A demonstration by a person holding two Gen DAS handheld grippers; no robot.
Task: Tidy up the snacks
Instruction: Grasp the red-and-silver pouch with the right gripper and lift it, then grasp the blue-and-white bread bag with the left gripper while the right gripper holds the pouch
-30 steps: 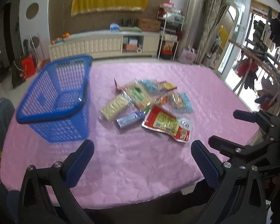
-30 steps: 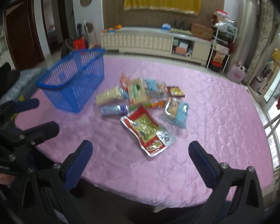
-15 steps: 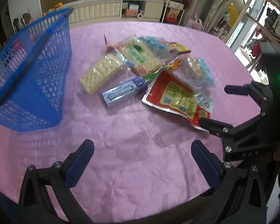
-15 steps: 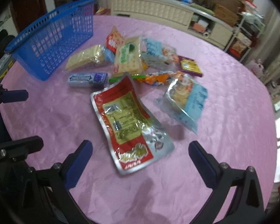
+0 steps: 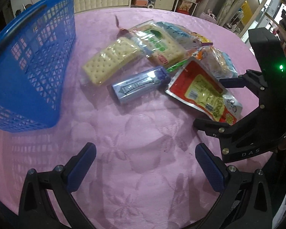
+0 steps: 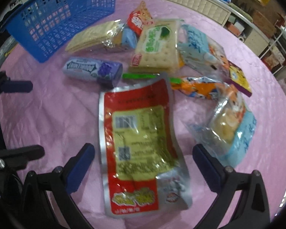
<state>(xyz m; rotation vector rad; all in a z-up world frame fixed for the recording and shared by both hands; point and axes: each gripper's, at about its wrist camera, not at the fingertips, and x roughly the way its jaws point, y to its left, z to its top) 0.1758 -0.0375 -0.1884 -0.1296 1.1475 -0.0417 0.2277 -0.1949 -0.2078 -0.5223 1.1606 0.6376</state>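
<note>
Blue basket (image 5: 28, 66) cropped at frame edge, snacks overlapping, red pouch (image 6: 139, 139) blurred

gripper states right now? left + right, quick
Left gripper: open, holding nothing, over bare pink tablecloth.
Right gripper: open, holding nothing, fingers either side of the red and silver pouch.

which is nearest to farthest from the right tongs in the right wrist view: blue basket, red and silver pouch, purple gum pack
1. red and silver pouch: its near end lies between the open right tongs.
2. purple gum pack: farther out, to the left.
3. blue basket: farthest, at the far left of the pink tablecloth.
</note>
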